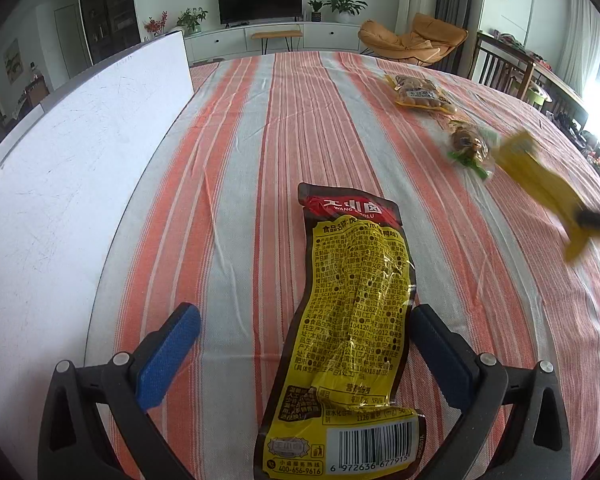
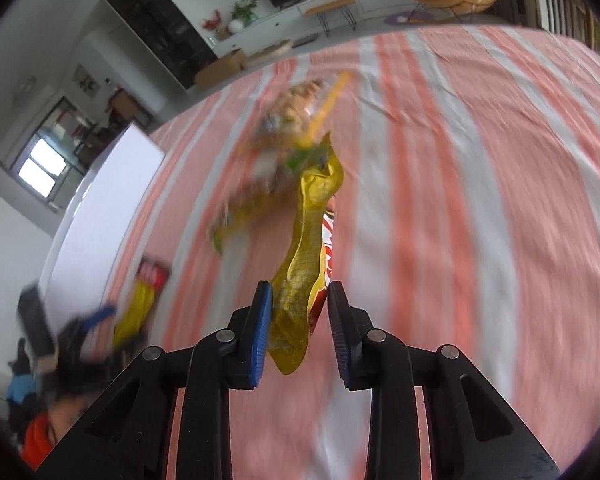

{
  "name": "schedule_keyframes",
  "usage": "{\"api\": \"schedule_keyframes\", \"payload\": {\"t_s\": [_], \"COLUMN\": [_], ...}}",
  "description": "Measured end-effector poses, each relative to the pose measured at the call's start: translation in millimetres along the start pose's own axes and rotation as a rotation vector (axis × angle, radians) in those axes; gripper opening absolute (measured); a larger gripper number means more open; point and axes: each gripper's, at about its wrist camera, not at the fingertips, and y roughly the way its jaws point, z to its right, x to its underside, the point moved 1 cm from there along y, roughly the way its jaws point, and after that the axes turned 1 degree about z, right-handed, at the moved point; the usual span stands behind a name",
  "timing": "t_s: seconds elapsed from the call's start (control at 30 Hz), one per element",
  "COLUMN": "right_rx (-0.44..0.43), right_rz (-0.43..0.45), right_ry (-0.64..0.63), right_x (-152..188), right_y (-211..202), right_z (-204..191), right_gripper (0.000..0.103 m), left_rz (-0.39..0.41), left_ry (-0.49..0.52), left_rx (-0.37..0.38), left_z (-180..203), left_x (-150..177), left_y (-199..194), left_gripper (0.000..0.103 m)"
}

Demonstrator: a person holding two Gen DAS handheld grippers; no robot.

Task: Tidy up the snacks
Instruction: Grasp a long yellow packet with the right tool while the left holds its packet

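Note:
A yellow and dark brown snack packet (image 1: 352, 332) lies flat on the striped tablecloth (image 1: 260, 140), its near half between the wide-open fingers of my left gripper (image 1: 306, 344). It also shows, blurred, in the right wrist view (image 2: 140, 300). My right gripper (image 2: 300, 320) has a crumpled yellow packet (image 2: 304, 256) hanging between its fingers above the table; a gap shows beside the right finger. That packet appears blurred in the left wrist view (image 1: 548, 192). Two clear packets of brown snacks (image 1: 420, 94) (image 1: 470, 146) lie at the far right.
A large white board or box (image 1: 72, 152) stands along the table's left side. Beyond the table are a TV cabinet (image 1: 276, 36), an orange lounge chair (image 1: 416, 38) and wooden dining chairs (image 1: 500, 64).

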Motion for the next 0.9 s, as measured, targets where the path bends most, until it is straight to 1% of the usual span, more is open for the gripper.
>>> {"api": "schedule_keyframes", "payload": {"t_s": [0.03, 0.07, 0.1, 0.13, 0.17, 0.2, 0.27, 0.33, 0.43, 0.53, 0.57, 0.6, 0.63, 0.67, 0.7, 0.73, 0.77, 0.8, 0.9], "right_rx": [0.001, 0.007, 0.004, -0.007, 0.009, 0.045, 0.086, 0.116, 0.175, 0.274, 0.309, 0.341, 0.374, 0.383, 0.38, 0.361, 0.338, 0.335, 0.352], "right_rz": [-0.002, -0.004, 0.004, 0.031, 0.055, 0.083, 0.116, 0.131, 0.097, 0.016, -0.021, -0.051, -0.023, 0.005, 0.014, 0.018, 0.031, 0.06, 0.062], "right_ry": [0.019, 0.064, 0.098, 0.133, 0.151, 0.145, 0.12, 0.082, -0.026, -0.191, -0.244, -0.285, -0.337, -0.385, -0.382, -0.345, -0.299, -0.289, -0.297], "right_x": [11, 29, 40, 50, 58, 65, 71, 65, 51, 39, 41, 42, 44, 45, 45, 45, 44, 46, 47], "right_y": [-8, -20, -27, -37, -47, -58, -72, -77, -66, -30, -18, -7, -4, 0, 0, 1, 0, -3, -2], "right_z": [9, 25, 37, 49, 59, 65, 67, 63, 43, 16, 12, 8, 1, -5, -5, -1, 6, 8, 8], "right_gripper": [0.026, 0.026, 0.028, 0.03, 0.038, 0.051, 0.074, 0.075, 0.076, 0.076, 0.076, 0.083, 0.084, 0.084, 0.085, 0.086, 0.088, 0.088, 0.089], "left_rz": [0.0, 0.0, 0.0, 0.0, 0.0, 0.0, 0.0, 0.0, -0.001, -0.001, -0.001, -0.001, -0.001, -0.001, -0.001, -0.001, -0.001, -0.001, -0.001], "left_ry": [0.0, 0.0, 0.0, 0.0, 0.0, 0.0, 0.0, 0.0, 0.0, 0.0, 0.0, 0.0, 0.0, 0.0, 0.0, 0.0, 0.0, 0.0, 0.0], "left_rx": [0.0, 0.0, 0.0, 0.0, 0.0, 0.0, 0.0, 0.0, 0.0, 0.0, 0.0, 0.0, 0.0, 0.0, 0.0, 0.0, 0.0, 0.0, 0.0], "left_z": [0, 0, 0, 0, 0, 0, 0, 0, 0, 0, 0, 0, 0, 0, 0, 0, 0, 0, 0], "left_x": [0, 0, 0, 0, 0, 0, 0, 0, 0, 0, 0, 0, 0, 0, 0, 0, 0, 0, 0], "left_y": [0, 0, 0, 0, 0, 0, 0, 0, 0, 0, 0, 0, 0, 0, 0, 0, 0, -1, 0], "left_gripper": [0.103, 0.103, 0.103, 0.103, 0.103, 0.103, 0.103, 0.103, 0.103, 0.103, 0.103, 0.103, 0.103, 0.103, 0.103, 0.103, 0.103, 0.103, 0.103]}}
